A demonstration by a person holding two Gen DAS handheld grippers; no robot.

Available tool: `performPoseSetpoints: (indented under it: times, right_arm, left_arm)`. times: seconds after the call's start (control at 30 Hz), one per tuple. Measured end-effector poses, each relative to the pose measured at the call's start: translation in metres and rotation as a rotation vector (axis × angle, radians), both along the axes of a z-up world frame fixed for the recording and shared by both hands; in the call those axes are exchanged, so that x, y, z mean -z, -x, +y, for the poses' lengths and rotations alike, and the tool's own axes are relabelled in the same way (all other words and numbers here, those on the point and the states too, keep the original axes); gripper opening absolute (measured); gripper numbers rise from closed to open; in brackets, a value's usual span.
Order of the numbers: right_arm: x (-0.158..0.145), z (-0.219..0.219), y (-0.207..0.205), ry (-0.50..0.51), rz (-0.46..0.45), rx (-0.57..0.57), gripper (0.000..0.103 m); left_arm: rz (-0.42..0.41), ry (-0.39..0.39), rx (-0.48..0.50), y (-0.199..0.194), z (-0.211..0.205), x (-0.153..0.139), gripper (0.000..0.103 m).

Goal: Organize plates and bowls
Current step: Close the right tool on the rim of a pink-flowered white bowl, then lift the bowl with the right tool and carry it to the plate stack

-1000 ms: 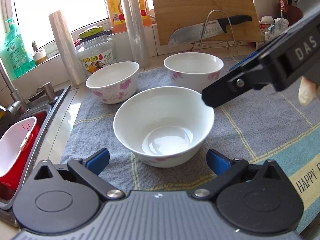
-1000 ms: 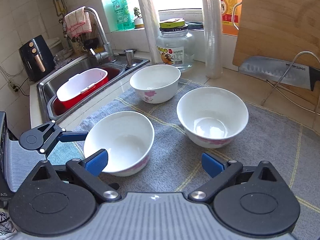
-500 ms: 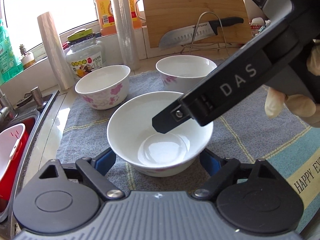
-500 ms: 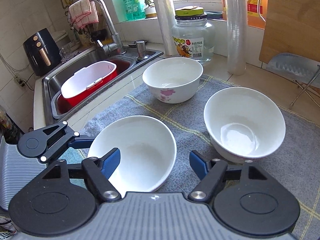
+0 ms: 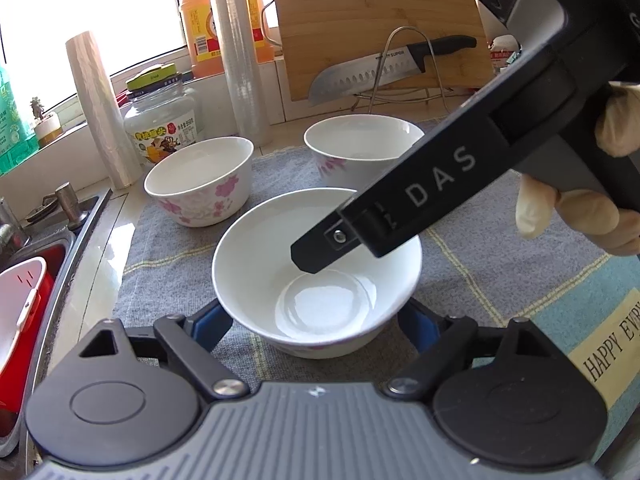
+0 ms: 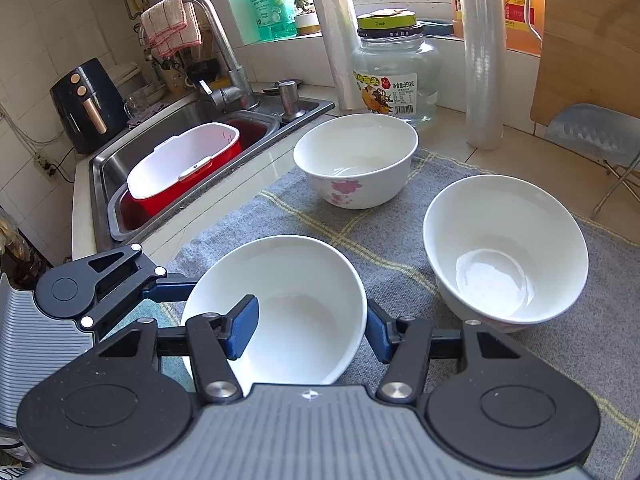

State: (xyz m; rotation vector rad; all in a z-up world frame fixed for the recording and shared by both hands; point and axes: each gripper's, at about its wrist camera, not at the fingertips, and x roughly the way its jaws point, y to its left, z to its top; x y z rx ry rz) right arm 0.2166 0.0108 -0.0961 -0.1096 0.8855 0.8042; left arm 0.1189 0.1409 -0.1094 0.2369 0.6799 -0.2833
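Note:
Three white bowls with pink flowers stand on a grey towel (image 5: 500, 280). My left gripper (image 5: 316, 328) straddles the nearest bowl (image 5: 260, 256) low down, blue pads against both of its sides, shut on it. One left finger (image 6: 168, 288) shows touching that bowl (image 6: 296, 280). My right gripper (image 6: 310, 334) is closing over the same bowl's right wall. Its left pad hangs in the hollow, and its right pad lies against the outside. One right finger (image 5: 320, 256) reaches into the bowl. The other bowls (image 5: 200, 180) (image 5: 360, 140) stand behind, untouched.
A sink (image 6: 120, 160) on the left holds a red and white tub (image 6: 180, 168). Along the back stand a glass jar (image 6: 396, 68), two film rolls (image 5: 236, 60), a cutting board (image 5: 380, 20) and a knife (image 5: 380, 68) on a wire rack. A gloved hand (image 5: 580, 216) holds the right gripper.
The right gripper came forward over the nearest bowl and its jaws narrowed, one finger now inside. The left jaws drew in until the pads met the bowl's sides.

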Motion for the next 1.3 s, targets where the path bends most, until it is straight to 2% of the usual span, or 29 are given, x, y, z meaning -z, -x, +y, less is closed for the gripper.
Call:
performPoseSetpoints:
  times: [0.27, 0.7, 1.3]
  right_arm:
    - [-0.012, -0.015, 0.014, -0.012, -0.008, 0.016, 0.062]
    - [-0.026, -0.078, 0.036, 0.002, -0.021, 0.128, 0.062]
    - [-0.023, -0.162, 0.059, 0.032, -0.004, 0.287, 0.062]
  left_arm:
    - [0.012, 0.001, 0.038, 0.008, -0.010, -0.009, 0.089]
    - [0.012, 0.027, 0.169, 0.014, -0.060, -0.019, 0.089]
    - [0.026, 0.031, 0.344, 0.017, -0.135, -0.015, 0.089]
